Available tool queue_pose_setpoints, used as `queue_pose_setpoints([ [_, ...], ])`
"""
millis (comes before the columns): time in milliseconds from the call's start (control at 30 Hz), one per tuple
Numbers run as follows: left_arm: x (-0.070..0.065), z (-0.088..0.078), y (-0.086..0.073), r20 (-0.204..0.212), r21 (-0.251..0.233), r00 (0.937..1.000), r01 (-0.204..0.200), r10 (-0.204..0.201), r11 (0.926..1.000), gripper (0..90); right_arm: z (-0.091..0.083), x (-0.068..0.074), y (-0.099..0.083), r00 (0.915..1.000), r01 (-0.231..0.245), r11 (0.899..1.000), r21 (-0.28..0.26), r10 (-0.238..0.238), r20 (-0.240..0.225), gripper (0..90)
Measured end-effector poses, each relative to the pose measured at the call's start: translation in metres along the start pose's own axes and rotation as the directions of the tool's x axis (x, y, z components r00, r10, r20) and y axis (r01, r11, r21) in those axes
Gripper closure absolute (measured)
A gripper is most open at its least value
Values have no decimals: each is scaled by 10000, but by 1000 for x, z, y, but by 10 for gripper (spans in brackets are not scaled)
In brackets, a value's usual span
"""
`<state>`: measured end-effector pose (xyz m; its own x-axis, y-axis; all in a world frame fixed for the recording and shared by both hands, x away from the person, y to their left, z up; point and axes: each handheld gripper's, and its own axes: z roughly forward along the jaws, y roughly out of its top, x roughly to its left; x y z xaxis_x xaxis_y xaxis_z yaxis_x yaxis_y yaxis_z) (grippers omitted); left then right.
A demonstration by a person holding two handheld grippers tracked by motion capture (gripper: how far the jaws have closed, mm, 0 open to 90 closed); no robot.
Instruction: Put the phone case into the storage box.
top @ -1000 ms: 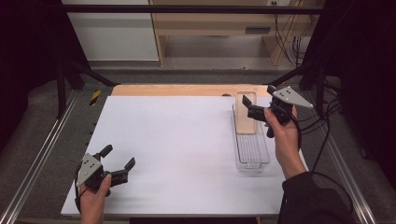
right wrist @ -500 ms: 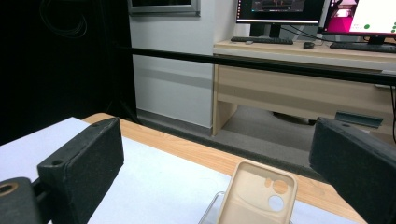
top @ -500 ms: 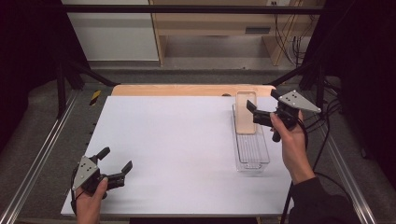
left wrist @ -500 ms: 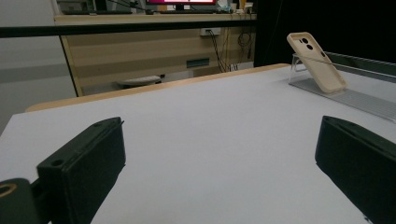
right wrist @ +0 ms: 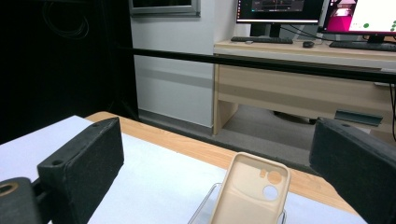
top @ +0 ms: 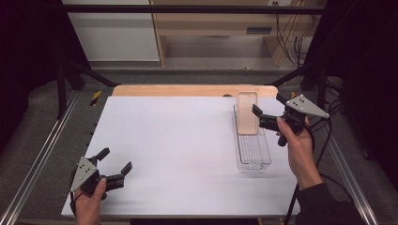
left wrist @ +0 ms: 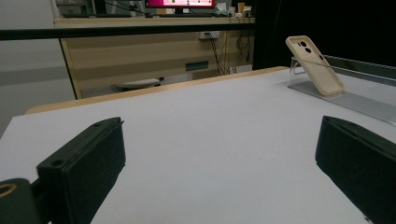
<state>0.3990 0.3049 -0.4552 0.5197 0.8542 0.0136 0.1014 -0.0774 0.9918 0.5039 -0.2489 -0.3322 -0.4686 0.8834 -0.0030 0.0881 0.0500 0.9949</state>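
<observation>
One white table [top: 178, 140]; desk [right wrist: 299, 51] with monitors behind. Clear tray [top: 253, 154] holds leaning beige case [top: 247, 112]. Left gripper [top: 115, 165], right gripper [top: 269, 108]: jaws apart, empty.

phone case [right wrist: 248, 193]: lower part cut off by the bottom edge in the right gripper view
clear tray [left wrist: 348, 97]: runs past the right edge in the left gripper view
monitor text: too small to read
</observation>
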Motion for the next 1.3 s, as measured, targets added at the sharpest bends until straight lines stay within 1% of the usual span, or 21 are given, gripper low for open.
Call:
queue_pose_setpoints([
  [433, 0, 0, -1, 23, 15, 10000, -40, 40, 10000, 15, -13, -4, -3, 9999, 116, 9999, -26, -116, 24, 35],
  [1067, 0, 1, -1, 84, 39, 10000, -53, 53, 10000, 15, -28, -7, -9, 9999, 104, 9999, -4, -104, 80, 22],
  [1300, 0, 1, -1, 88, 37, 9999, -68, 68, 10000, 15, -34, -8, -15, 9999, 108, 9999, 49, -108, 81, 21],
])
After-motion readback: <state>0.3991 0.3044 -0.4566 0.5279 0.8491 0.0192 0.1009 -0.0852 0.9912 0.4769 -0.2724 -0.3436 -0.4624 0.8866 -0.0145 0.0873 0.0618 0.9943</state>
